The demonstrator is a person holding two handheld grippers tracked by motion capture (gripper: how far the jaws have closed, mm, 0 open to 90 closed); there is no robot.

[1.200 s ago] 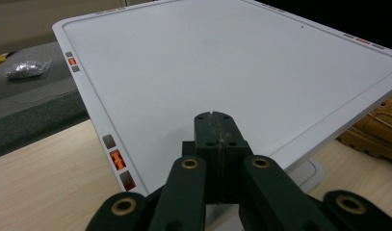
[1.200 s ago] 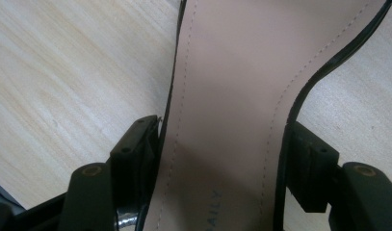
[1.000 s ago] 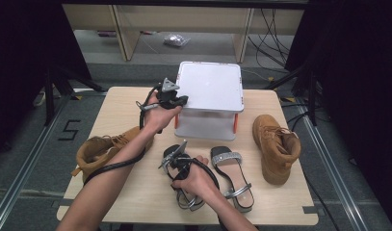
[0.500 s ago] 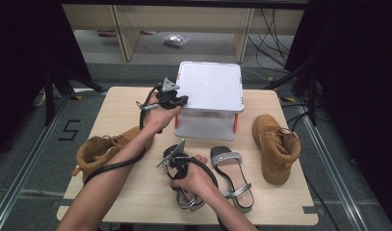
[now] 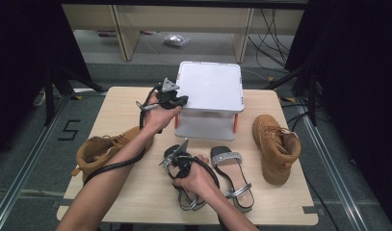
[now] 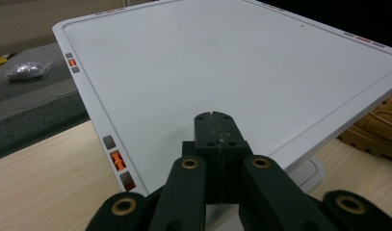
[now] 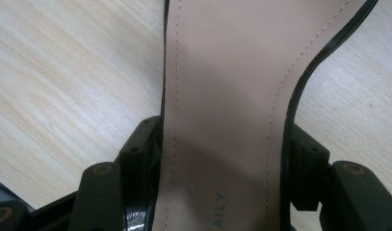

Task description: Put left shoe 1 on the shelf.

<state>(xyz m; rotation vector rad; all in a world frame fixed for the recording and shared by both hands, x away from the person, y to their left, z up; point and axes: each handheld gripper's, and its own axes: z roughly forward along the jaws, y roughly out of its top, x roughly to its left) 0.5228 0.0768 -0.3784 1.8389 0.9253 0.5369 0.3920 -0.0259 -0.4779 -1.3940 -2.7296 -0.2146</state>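
Step in hand, by judgement: packing footwear into the white lidded box (image 5: 210, 98), the chosen landmark at the far middle of the bench (image 5: 111, 103).

Left hand-held gripper (image 5: 176, 100) at the box's left edge, jaws pressed fully together with nothing between them, tips resting over the lid's near-left margin in the left gripper view (image 6: 215, 144). Lid lying flat and shut on the box.

Right hand-held gripper (image 5: 176, 161) just in front of the box, toward the person, jaws spread to either side of a black sandal (image 5: 186, 185) and bearing on its edges; right gripper view showing the tan insole (image 7: 227, 96) running between the two jaws, sole down on the wood. Grip apparently made, sandal not yet lifted.

Second sandal with a glittery strap (image 5: 232, 175) in front of the box and to its right. One tan boot (image 5: 275, 147) right of the box, another tan boot (image 5: 104, 149) front-left of it, half under the left forearm.

Next move, likely: lid raised or cleared first, since closed jaws atop a shut lid give no purchase; then sandal lifted level and carried toward the box.
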